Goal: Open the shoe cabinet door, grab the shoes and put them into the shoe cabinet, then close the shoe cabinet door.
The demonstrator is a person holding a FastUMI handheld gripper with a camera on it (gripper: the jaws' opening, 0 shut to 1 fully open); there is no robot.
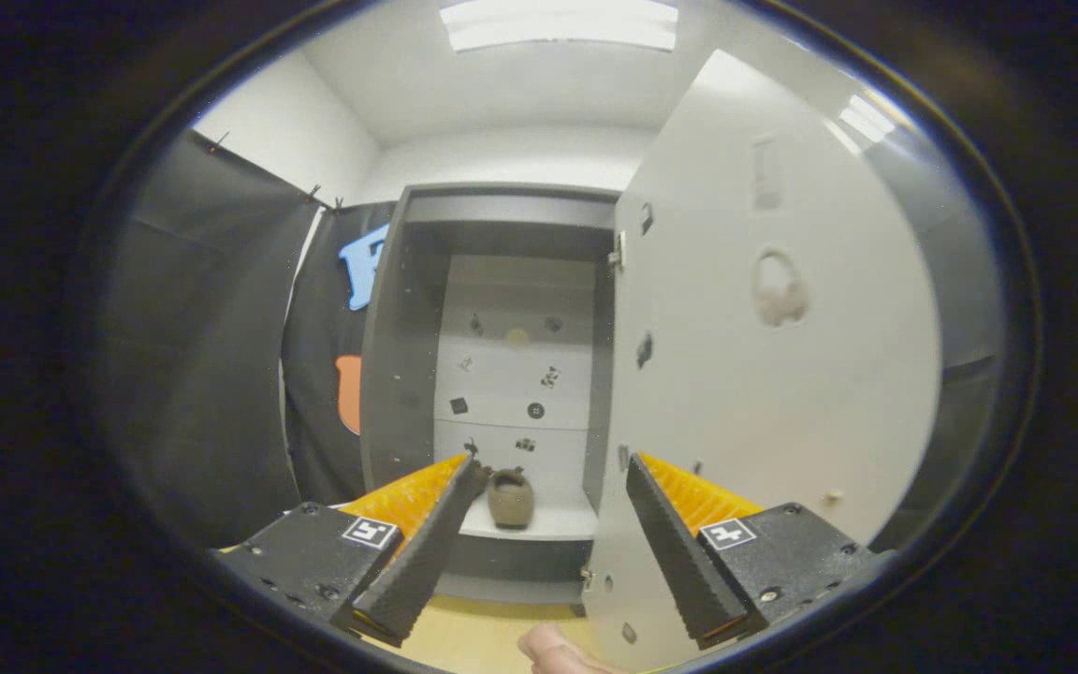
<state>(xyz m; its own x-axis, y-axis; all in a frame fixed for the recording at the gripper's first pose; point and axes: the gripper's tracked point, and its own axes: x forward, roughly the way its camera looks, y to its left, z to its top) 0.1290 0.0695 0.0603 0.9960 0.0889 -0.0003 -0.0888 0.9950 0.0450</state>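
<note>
Gripper view gives us the shoe point(510, 498) first: it sits on the lowest shelf point(539, 524) inside the shoe cabinet point(492, 356), beyond our fingertips and seen in the gap between them; its form is too small and dim for us to read further. Our gripper point(553, 473) is released, its fingers spread wide with nothing between them. The cabinet door point(764, 374) stands swung open to the right, its lower edge passing behind our right finger. Small dark marks dot the cabinet's back panel point(511, 374); we cannot make them out. A fingertip point(553, 648) pokes in below, cut off.
</note>
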